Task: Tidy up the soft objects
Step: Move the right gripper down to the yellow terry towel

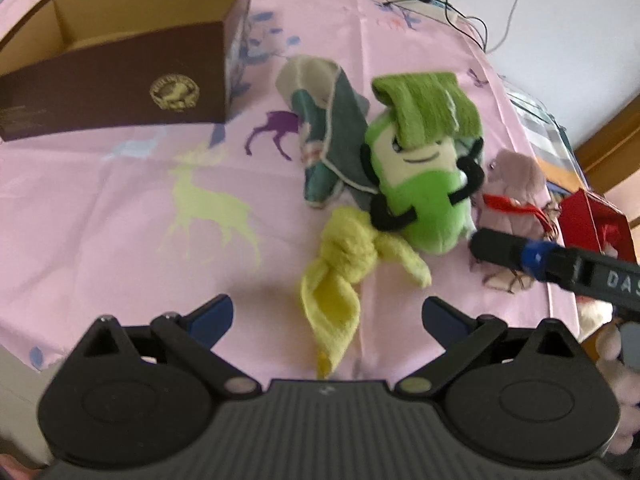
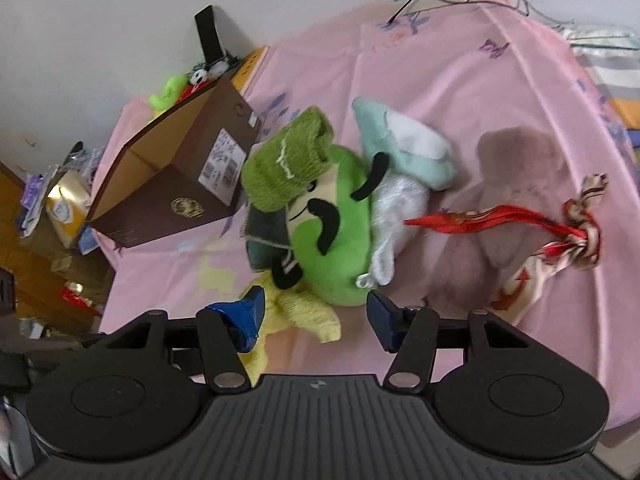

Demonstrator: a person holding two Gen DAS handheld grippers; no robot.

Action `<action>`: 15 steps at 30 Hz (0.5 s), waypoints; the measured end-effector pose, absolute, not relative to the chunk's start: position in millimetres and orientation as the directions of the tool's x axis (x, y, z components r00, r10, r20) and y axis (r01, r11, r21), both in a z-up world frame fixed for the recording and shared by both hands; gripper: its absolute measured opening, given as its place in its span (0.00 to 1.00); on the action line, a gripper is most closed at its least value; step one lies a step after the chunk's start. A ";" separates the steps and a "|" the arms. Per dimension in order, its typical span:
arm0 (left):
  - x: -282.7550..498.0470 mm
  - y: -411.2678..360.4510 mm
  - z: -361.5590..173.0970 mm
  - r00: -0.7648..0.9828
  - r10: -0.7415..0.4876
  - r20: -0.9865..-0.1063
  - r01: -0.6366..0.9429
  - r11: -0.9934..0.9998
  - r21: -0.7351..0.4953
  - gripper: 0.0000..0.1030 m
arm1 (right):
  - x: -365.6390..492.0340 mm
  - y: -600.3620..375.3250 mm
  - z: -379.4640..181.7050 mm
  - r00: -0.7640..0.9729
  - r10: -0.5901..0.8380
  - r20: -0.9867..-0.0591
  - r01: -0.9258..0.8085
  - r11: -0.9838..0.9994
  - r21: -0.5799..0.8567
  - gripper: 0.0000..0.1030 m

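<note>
Hovering over the pile, I hold both tongs with their jaws apart and nothing between the pads. My left gripper (image 1: 327, 314) hangs above the knotted yellow cloth (image 1: 344, 264), which lies on the pink sheet (image 1: 120, 220) just in front of the green plush toy (image 1: 420, 184). My right gripper (image 2: 316, 316) points down at the lower end of that same toy, its pads on either side of the toy's base but not pressing on it.

Everything soft is heaped together: a green sock (image 1: 428, 108) is draped over the toy's head, a teal cloth (image 1: 332, 148) leans against its side, and a grey-pink plush (image 1: 512, 184) with a red ribbon (image 1: 504, 204) lies just beside it. The open brown box (image 1: 120, 80) stands well apart, up and to the left in the left wrist view; I take it to be where these things should go.

The risk I see is the tangle. If my right tongs close on the toy and lift, the sock would likely slide off, and the yellow cloth touching the toy's base could get pinched along with it. Both tongs are also aimed at neighbouring things, so they could knock into each other. A shallow pinch on plush could slip on the way to the box.
</note>
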State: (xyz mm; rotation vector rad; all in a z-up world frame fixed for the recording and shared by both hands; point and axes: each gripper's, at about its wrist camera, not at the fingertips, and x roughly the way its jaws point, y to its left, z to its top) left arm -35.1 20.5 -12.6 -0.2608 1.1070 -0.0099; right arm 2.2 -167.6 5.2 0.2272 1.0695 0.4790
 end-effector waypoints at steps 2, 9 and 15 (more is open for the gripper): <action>-34.4 19.1 -19.4 0.430 -0.140 -0.892 -0.111 0.972 -0.206 0.99 | 3.0 -161.5 0.9 0.391 0.499 -0.773 -0.275 0.865 0.419 0.38; -32.4 8.2 -29.7 0.430 -0.142 -0.891 -0.072 0.979 -0.191 0.98 | 3.6 -163.0 -11.9 0.334 0.579 -0.744 -0.258 0.815 0.518 0.34; -17.8 6.5 -32.9 0.451 -0.139 -0.882 -0.015 0.987 -0.163 0.96 | 7.5 -167.3 -24.8 0.286 0.608 -0.741 -0.195 0.794 0.576 0.31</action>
